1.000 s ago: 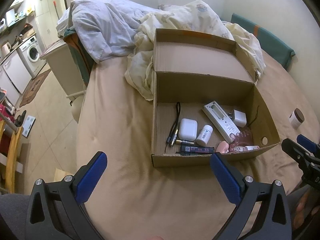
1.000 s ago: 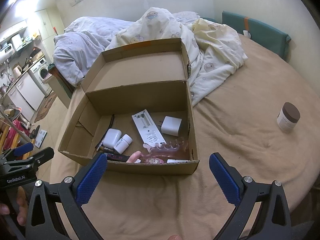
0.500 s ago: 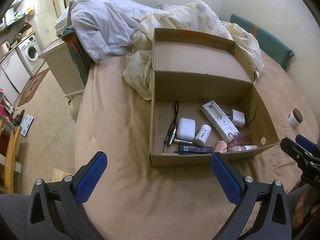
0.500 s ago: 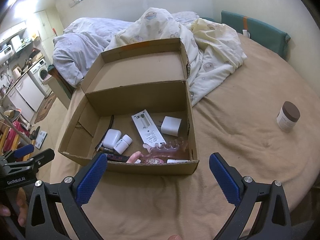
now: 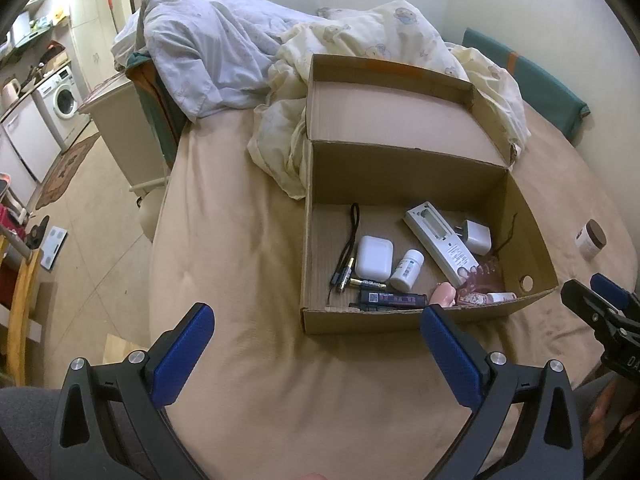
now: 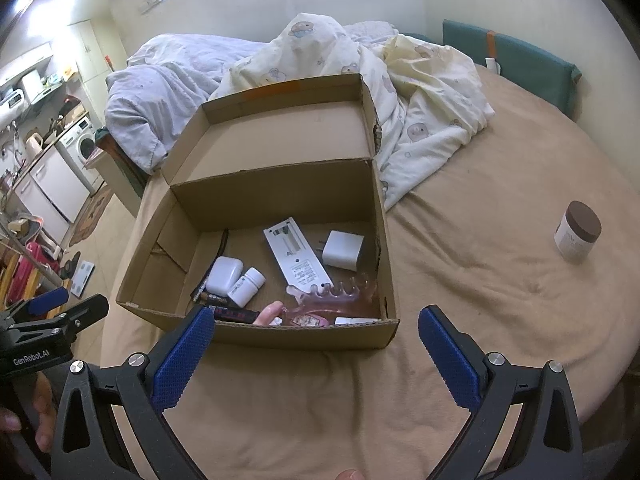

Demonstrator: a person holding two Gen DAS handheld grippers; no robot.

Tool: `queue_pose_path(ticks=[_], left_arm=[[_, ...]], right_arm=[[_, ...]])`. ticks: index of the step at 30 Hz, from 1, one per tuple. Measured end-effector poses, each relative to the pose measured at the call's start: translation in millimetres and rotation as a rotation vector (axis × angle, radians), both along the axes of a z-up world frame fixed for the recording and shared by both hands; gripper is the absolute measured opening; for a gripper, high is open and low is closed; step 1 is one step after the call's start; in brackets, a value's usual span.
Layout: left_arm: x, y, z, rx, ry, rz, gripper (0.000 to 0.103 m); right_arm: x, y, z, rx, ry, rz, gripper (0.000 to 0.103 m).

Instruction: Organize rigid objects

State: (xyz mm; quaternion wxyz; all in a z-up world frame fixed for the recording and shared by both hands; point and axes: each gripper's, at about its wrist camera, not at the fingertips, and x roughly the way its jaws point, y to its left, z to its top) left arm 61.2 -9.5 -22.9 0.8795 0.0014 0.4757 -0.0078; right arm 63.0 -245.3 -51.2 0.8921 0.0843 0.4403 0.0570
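Grippers both empty and spread wide. Left gripper (image 5: 318,344) hangs above the tan bed cover (image 5: 240,240) just short of the near wall of the cardboard box (image 5: 400,322), its blue pads (image 5: 180,354) far apart with nothing between them. Right gripper (image 6: 316,344) sits likewise before the same near wall, pads (image 6: 448,360) wide apart and holding nothing; each gripper shows at the edge of the other's view. Box lies open on the bed, lid (image 6: 280,136) folded back toward the rumpled quilts (image 6: 420,92). Inside, from the left: thin black cord (image 5: 348,246) along the left side, two batteries (image 5: 354,276) beside it, white earbud case (image 5: 374,256), small white pill bottle (image 5: 407,270) touching or just beside the case, long white remote (image 5: 440,242) lying diagonally face down, white charger plug (image 5: 476,236) beside the remote toward the right wall. Along the near wall: dark marker-like stick (image 5: 390,299), pink rounded item (image 5: 444,294) partly hidden, clear pink hair claw (image 6: 336,296) in the near right corner overlapping the remote's end. Outside the box, well apart to the right, a white jar with brown lid (image 6: 578,236) stands upright on the bed cover. Teal cushion (image 6: 520,64) against the far wall; washing machine (image 5: 60,96) on the floor side at left.
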Motion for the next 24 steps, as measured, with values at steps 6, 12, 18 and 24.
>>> queue_pose_path(ticks=[6, 12, 18, 24], left_arm=[[0.0, 0.5, 0.0, -0.003, 0.002, -0.001, 0.103], [0.5, 0.9, -0.3, -0.006, 0.004, -0.001, 0.103], [0.2, 0.5, -0.7, -0.006, 0.003, -0.001, 0.103], [0.6, 2.6, 0.5, -0.008, -0.001, 0.005, 0.103]], right_arm=[[-0.6, 1.6, -0.5, 0.001, 0.002, 0.000, 0.103], [-0.6, 2.0, -0.3, 0.000, 0.001, -0.001, 0.103], [-0.6, 2.2, -0.2, 0.000, 0.002, -0.001, 0.103], [-0.5, 2.2, -0.1, -0.001, 0.001, 0.000, 0.103]])
